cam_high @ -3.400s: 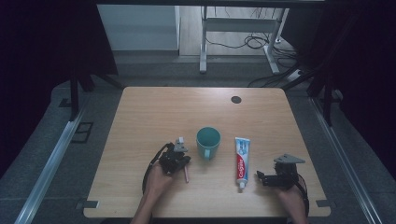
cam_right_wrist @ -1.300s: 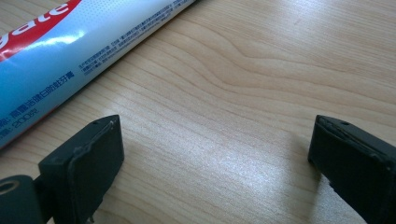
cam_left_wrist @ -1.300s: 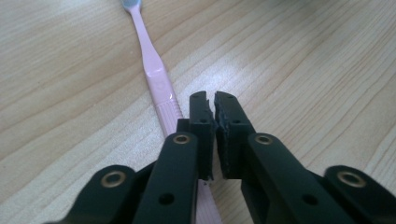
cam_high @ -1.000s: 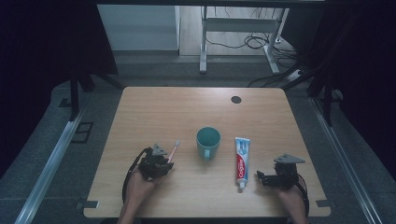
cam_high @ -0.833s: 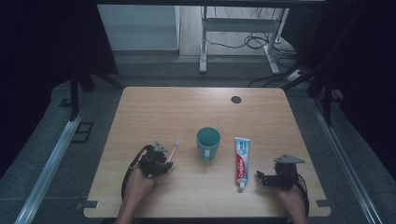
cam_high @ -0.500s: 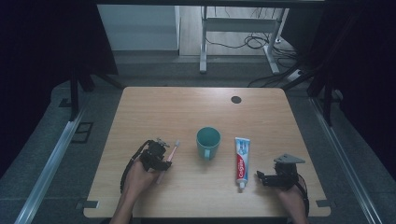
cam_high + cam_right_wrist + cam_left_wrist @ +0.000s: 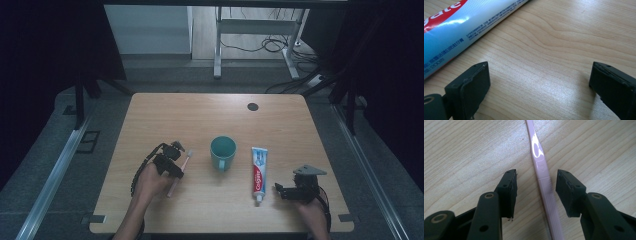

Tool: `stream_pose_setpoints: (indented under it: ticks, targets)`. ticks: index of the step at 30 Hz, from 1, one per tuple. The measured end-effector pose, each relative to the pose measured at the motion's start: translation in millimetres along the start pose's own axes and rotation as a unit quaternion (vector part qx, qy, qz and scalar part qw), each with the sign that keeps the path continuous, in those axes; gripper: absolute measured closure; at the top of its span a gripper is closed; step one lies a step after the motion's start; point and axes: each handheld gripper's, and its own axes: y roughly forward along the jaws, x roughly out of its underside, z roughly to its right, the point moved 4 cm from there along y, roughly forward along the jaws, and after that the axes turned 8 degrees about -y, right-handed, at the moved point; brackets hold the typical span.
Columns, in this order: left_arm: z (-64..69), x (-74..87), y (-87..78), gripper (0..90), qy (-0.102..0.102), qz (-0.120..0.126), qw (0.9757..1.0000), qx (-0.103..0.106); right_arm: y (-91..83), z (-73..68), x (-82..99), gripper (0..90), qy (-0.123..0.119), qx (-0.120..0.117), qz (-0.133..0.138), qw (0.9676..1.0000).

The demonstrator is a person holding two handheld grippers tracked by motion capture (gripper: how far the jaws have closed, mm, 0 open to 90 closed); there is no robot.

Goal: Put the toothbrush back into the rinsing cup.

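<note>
A pink toothbrush (image 7: 186, 160) lies flat on the wooden table, left of a teal mug (image 7: 223, 152). My left gripper (image 7: 176, 170) stands over its handle. In the left gripper view the toothbrush (image 7: 537, 152) runs between the jaws of the left gripper (image 7: 536, 182), which have just been opening; both pads are clear of it. A blue, red and white toothpaste tube (image 7: 259, 172) lies right of the mug. My right gripper (image 7: 280, 192) rests open beside the tube's cap end. In the right gripper view the toothpaste tube (image 7: 461, 22) lies just outside the jaws of the right gripper (image 7: 539, 75), with bare wood between them.
The table (image 7: 200, 115) has a dark round cable hole (image 7: 252, 106) at its far right. Beyond the far edge are grey floor, a metal desk frame (image 7: 217, 50) and cables. A metal rail (image 7: 55, 175) runs along the floor on the left.
The left hand carried the toothbrush left, away from the mug. In the last second it shifted slightly farther from the person, and the brush now lies on the table. The right hand stayed still.
</note>
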Motion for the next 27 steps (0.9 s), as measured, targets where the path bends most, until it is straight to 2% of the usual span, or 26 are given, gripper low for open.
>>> stream_pose_setpoints:
  ticks: [7, 11, 16, 27]
  targets:
    - [2.4, -7.6, 1.9, 54.4, -0.011, -0.029, 0.9995, -0.006, 0.0, 0.0, 0.0, 3.1, 0.000, 0.000, 0.000, 1.0000]
    - [5.1, -11.3, 2.9, 57.5, -0.016, -0.038, 0.9991, -0.010, 0.0, 0.0, 0.0, 3.1, 0.000, 0.000, 0.000, 1.0000]
    - [7.1, -14.9, 5.7, 61.7, -0.018, -0.051, 0.9983, -0.025, 0.0, 0.0, 0.0, 3.1, 0.000, 0.000, 0.000, 1.0000]
    - [9.0, -17.3, 6.5, 74.9, -0.016, -0.059, 0.9972, -0.043, 0.0, 0.0, 0.0, 3.1, 0.000, 0.000, 0.000, 1.0000]
